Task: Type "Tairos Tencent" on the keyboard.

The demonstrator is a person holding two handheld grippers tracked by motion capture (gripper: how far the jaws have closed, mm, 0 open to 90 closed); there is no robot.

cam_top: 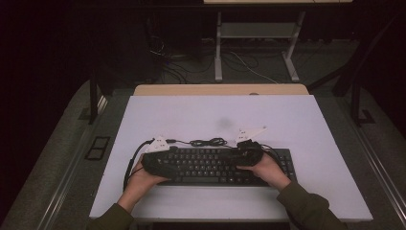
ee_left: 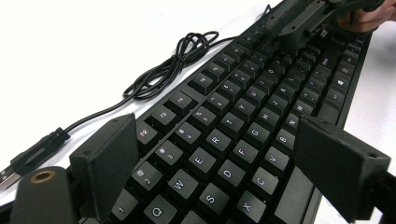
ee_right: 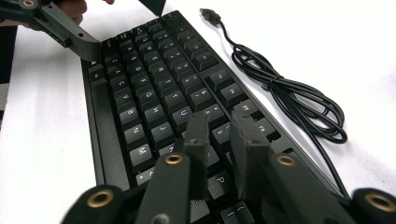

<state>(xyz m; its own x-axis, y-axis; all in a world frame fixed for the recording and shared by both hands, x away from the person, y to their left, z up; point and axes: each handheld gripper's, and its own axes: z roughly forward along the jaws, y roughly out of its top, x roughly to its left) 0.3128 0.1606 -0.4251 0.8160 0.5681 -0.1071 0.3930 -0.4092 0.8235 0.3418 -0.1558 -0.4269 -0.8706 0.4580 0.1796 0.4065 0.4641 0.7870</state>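
Here, black keyboard (cam_top: 215,166) near the table's (cam_top: 297,124) front edge, left gripper (ee_left: 219,154) spread wide over keys, right gripper (ee_right: 219,140) almost closed, maybe touching keys.

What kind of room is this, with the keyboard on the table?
Probably a lab or office workroom. A black computer keyboard lies on a white table top, its black coiled cable beside it. Behind stands a grey metal desk frame with loose cables on a grey carpeted floor.
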